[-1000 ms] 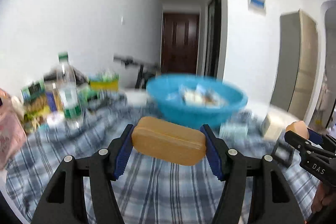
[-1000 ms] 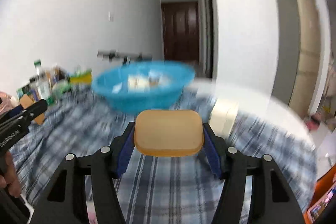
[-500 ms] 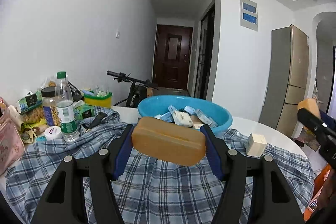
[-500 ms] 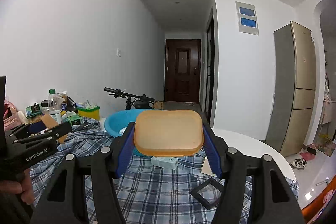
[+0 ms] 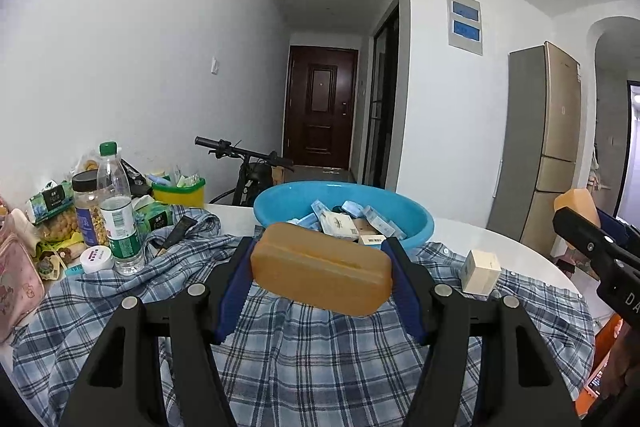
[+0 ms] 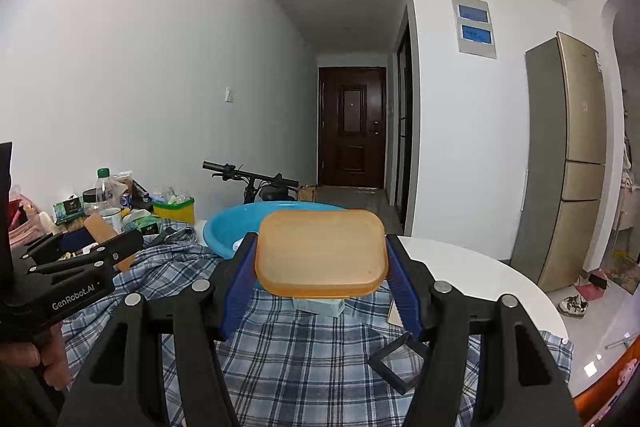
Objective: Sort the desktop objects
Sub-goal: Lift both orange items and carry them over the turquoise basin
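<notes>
Amber blocks are clamped, one in each claw.
At centre frame, the left claw [image 5: 322, 269] grips one amber block [image 5: 320, 269], the right claw [image 6: 320, 253] another [image 6: 320, 253], above the checked cloth [image 5: 320, 355] on the desk [image 5: 516, 251].

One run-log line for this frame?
left gripper: shut on tan block | right gripper: shut on tan lid | blue basin: behind
</notes>
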